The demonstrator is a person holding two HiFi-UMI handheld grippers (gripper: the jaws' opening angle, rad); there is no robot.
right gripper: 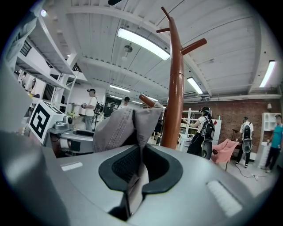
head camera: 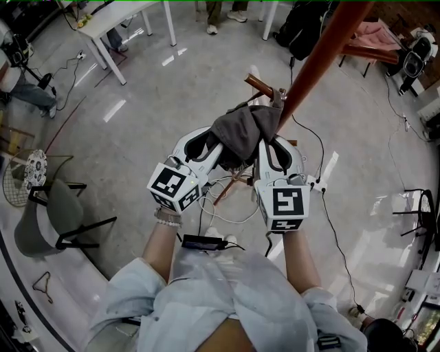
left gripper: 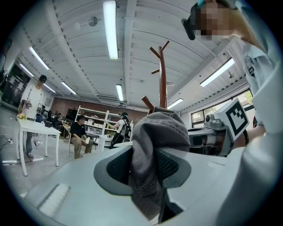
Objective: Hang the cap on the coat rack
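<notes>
A dark grey cap (head camera: 244, 130) hangs bunched between my two grippers, just beside the red-brown coat rack pole (head camera: 323, 55). One lower peg (head camera: 261, 86) of the rack pokes out right behind the cap. My left gripper (head camera: 210, 148) is shut on a thick fold of the cap (left gripper: 154, 132), with fabric filling the gap between its pads. My right gripper (head camera: 271, 148) is shut on a thin edge of the cap (right gripper: 126, 126). In the right gripper view the pole (right gripper: 174, 88) rises close behind the cap, a peg (right gripper: 148, 100) at its top edge. The left gripper view has the pole (left gripper: 162, 75) straight ahead.
A grey chair (head camera: 51, 220) stands at the left, with a wire hanger (head camera: 42, 285) on the floor near it. A white table (head camera: 117, 20) is at the back left and a pink seat (head camera: 375, 34) at the back right. Cables run across the floor under my arms. Several people are farther off.
</notes>
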